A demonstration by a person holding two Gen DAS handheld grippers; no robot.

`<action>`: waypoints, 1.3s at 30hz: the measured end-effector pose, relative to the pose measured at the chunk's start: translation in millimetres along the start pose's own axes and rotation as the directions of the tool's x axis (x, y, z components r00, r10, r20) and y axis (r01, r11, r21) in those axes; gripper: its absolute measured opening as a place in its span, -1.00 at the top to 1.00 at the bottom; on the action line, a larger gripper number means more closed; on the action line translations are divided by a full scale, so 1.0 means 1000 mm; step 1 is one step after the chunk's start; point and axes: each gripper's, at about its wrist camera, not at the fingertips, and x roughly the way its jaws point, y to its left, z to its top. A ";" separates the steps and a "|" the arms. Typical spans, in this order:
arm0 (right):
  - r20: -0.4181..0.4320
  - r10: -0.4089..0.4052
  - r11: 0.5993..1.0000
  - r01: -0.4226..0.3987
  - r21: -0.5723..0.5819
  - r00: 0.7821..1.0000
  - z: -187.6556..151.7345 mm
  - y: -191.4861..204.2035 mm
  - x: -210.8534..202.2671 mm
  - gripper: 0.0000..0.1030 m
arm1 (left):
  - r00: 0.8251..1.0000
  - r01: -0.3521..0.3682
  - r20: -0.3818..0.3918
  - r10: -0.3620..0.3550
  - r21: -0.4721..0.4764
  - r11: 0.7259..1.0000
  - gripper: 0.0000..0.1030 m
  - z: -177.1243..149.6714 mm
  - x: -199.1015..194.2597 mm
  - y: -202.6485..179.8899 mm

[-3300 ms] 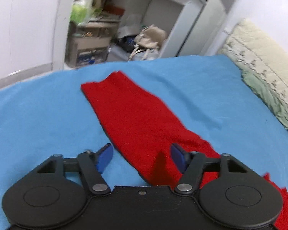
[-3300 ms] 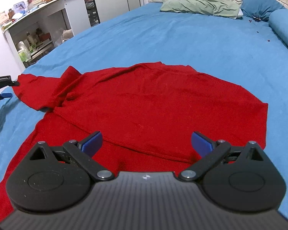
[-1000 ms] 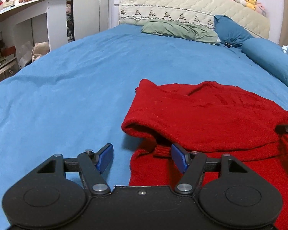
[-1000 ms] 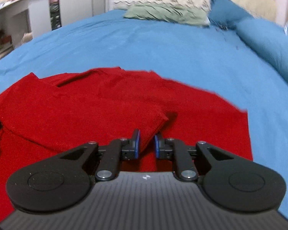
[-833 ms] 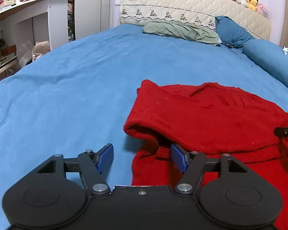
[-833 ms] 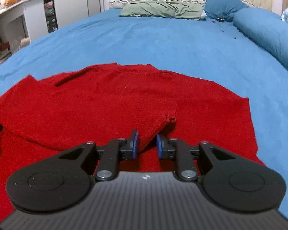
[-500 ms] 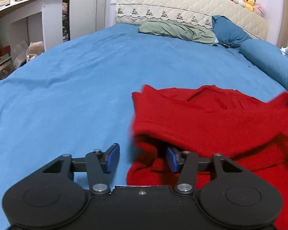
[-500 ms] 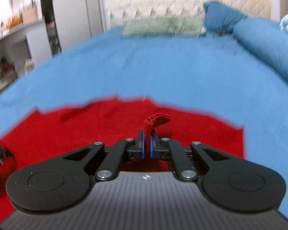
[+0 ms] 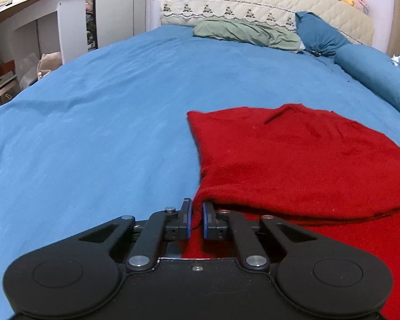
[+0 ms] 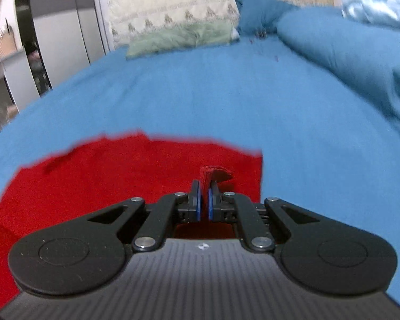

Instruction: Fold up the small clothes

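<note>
A red knit garment [image 9: 293, 160] lies on the blue bed sheet [image 9: 93, 133], its upper layer folded over the lower one. In the left wrist view my left gripper [image 9: 196, 204] is at the near left corner of that fold, its jaws closing with the folded edge pinched between the blue pads. In the blurred right wrist view my right gripper [image 10: 203, 186] is shut on a bunched corner of the red garment [image 10: 120, 173]. A tuft of red cloth [image 10: 216, 173] sticks up past the pads, lifted off the layer below.
A green pillow [image 9: 242, 32], a blue pillow [image 9: 317, 37] and a blue bolster [image 9: 373, 72] lie by the quilted headboard [image 9: 253, 2]. A white desk with shelves [image 9: 40, 13] stands left of the bed. Pale blue bedding [image 10: 381, 2] is bunched at the far right.
My left jaws have gone from wide to nearly together on the fold's corner. My right gripper has shut on a red corner, lifted it and swung right, smoothing the upper layer.
</note>
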 end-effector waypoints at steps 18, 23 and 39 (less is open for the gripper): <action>0.024 0.044 0.996 -0.042 -0.082 0.999 -0.032 0.031 -0.003 -0.79 | 0.990 0.144 -0.021 -0.143 0.093 0.985 0.24 0.014 0.007 -0.041; 0.006 0.053 0.997 -0.053 -0.050 0.999 -0.045 0.022 0.012 -0.79 | 0.989 0.149 -0.022 -0.147 0.084 0.985 0.23 0.011 0.013 -0.038; 0.044 0.083 0.997 -0.083 -0.007 0.996 -0.010 0.010 -0.117 -0.80 | 0.994 0.106 0.005 -0.107 0.093 0.990 -0.22 0.044 -0.109 -0.059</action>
